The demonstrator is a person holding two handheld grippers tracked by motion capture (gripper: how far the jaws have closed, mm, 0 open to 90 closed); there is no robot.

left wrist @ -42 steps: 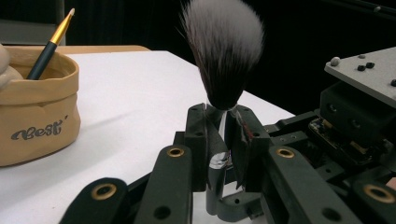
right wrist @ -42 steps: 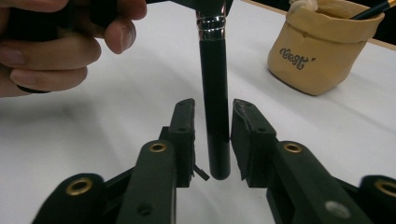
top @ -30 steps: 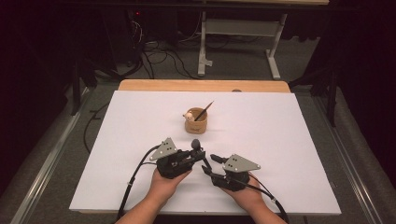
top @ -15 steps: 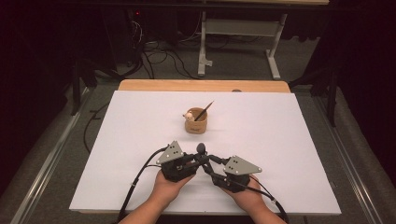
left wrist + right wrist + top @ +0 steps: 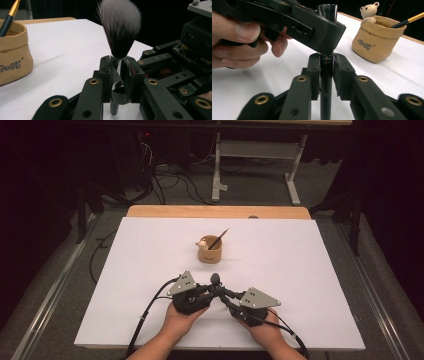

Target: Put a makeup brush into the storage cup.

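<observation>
Both grippers meet at the near middle of the white table (image 5: 125, 285), pinching one makeup brush (image 5: 120, 30) — upright, fluffy dark bristles tipped white, shiny silver collar, slim black handle. The left gripper (image 5: 118, 75) clamps the collar; the right gripper (image 5: 327, 72) squeezes the handle just below — the tan pot (image 5: 210, 252) stands well behind.

Our two grippers are matte black, built of flat linked bars pinned with brass-ringed rivets. The left gripper (image 5: 212, 290) and the right gripper (image 5: 223, 296), at the lower centre of the high view, each carry a grey three-cornered plate dotted with small dark holes. A black cable (image 5: 147, 312) trails from each toward the bottom edge. Our forearms are bare, with no sleeves. The jaws end in thick, blocky black pads.
</observation>
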